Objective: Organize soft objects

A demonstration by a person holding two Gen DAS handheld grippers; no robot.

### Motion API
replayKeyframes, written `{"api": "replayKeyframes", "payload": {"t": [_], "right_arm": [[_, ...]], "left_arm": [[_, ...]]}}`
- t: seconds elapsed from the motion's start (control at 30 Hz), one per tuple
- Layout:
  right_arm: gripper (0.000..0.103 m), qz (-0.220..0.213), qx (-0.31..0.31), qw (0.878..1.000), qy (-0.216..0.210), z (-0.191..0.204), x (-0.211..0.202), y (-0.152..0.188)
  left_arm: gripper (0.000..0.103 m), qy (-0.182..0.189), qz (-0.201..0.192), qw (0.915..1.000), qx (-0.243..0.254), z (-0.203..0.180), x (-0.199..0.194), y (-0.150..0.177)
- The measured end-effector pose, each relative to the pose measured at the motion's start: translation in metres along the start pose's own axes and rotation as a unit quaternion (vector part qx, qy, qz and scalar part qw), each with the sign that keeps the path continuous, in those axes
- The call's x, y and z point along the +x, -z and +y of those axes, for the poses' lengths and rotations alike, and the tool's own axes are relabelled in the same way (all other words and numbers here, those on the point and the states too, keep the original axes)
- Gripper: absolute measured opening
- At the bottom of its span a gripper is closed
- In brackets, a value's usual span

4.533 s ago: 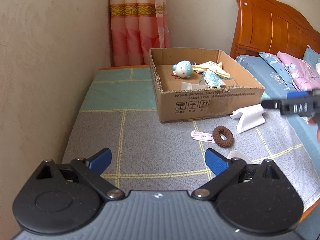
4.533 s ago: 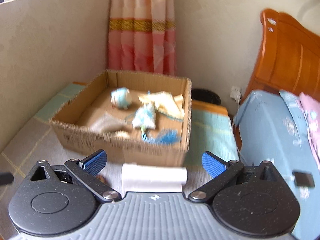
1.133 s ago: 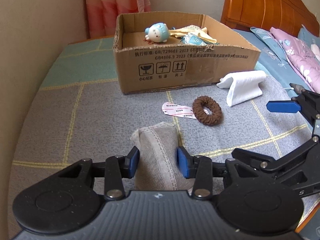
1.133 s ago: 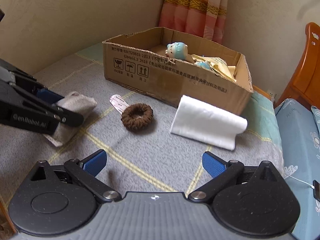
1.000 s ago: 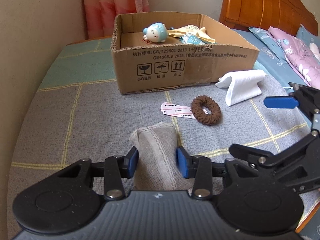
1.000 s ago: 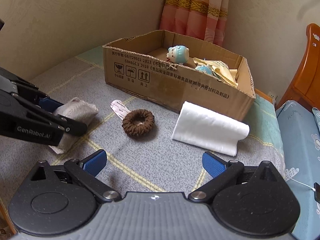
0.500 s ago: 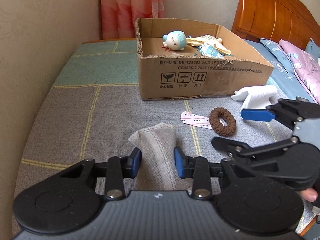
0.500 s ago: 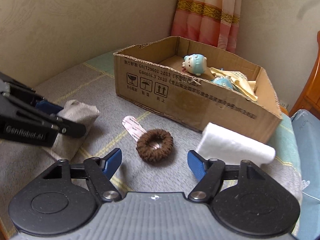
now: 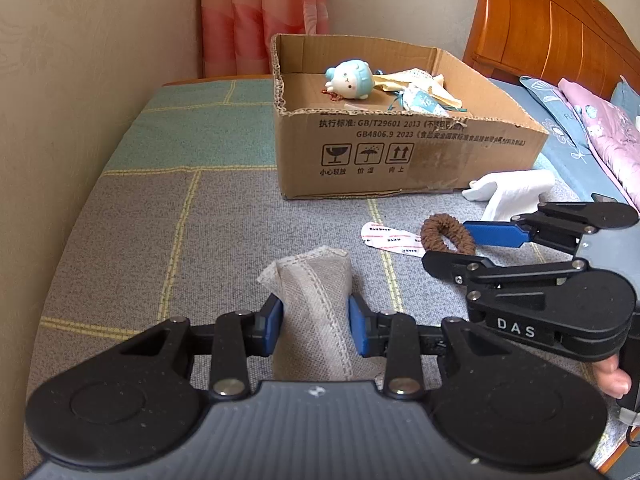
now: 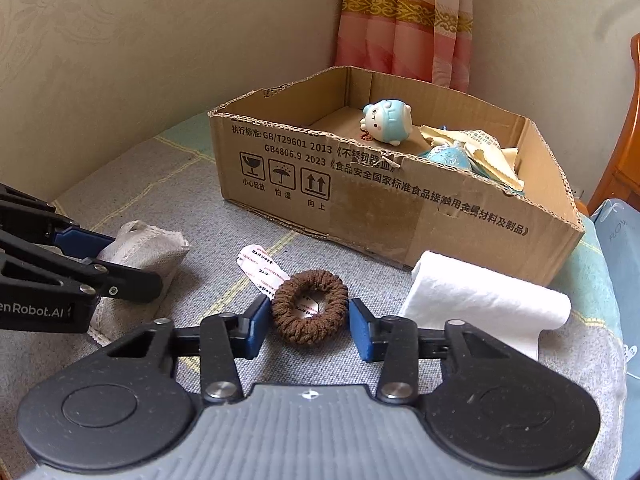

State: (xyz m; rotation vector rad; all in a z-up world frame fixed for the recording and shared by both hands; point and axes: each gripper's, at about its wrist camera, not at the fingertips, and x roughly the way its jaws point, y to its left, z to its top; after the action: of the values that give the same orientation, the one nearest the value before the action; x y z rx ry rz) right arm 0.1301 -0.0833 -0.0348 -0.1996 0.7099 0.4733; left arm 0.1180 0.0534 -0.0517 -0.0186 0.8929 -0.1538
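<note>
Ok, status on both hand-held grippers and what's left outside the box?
Left hand-held gripper shut on grey pouch. Right hand-held gripper closing around brown scrunchie. White cloth waiting, path to box clear.

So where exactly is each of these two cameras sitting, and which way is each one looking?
Left wrist view: rides on the left gripper, looking forward and down along its fingers, which clamp a grey cloth pouch; a fingertip shows at right.
Right wrist view: rides on the right gripper, angled down at a brown hair tie between its closing jaws, which do not yet press on it.
Shared: both see the cardboard box, the white cloth, and each other's gripper.
</note>
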Motion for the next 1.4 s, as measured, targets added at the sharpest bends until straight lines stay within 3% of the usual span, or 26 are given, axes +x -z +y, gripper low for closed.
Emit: {"api": "replayKeyframes", "payload": {"t": [0.47,0.73,0.77,0.83,0.87,1.07,1.3,1.4], "right_arm": [[0.046,-0.014,-0.012,1.000,0.008,0.001,-0.031,-0.001],[0.046,-0.037,-0.016,0.999,0.010,-0.006,-0.067,-0.007],[0.046,-0.039,-0.014,0.999,0.009,-0.008,-0.070,-0.008],[0.046,-0.044,-0.010,0.999,0.012,-0.010,-0.073,-0.007],[0.046,-0.044,-0.009,0.999,0.012,-0.011,-0.074,-0.006],[0.046,-0.008,-0.001,1.000,0.005,-0.008,-0.056,0.009],[0.048,0.026,0.007,1.000,-0.002,-0.006,-0.036,0.031],[0.063,0.024,0.013,1.000,-0.007,-0.008,-0.037,0.033]], "left_arm": [[0.032,0.011,-0.005,0.9992,0.038,-0.004,-0.019,-0.008],[0.031,0.035,-0.059,0.9947,0.077,-0.010,-0.052,-0.037],[0.034,0.032,-0.065,0.9943,0.078,-0.011,-0.053,-0.039],[0.061,0.026,-0.060,0.9948,0.078,-0.014,-0.048,-0.035],[0.064,0.019,-0.058,0.9952,0.076,-0.014,-0.045,-0.031],[0.063,0.010,-0.011,0.9990,0.043,-0.009,-0.022,-0.009],[0.063,0.006,-0.011,0.9993,0.035,-0.007,-0.017,-0.006],[0.063,0.009,-0.008,0.9994,0.032,-0.006,-0.015,-0.006]]}}
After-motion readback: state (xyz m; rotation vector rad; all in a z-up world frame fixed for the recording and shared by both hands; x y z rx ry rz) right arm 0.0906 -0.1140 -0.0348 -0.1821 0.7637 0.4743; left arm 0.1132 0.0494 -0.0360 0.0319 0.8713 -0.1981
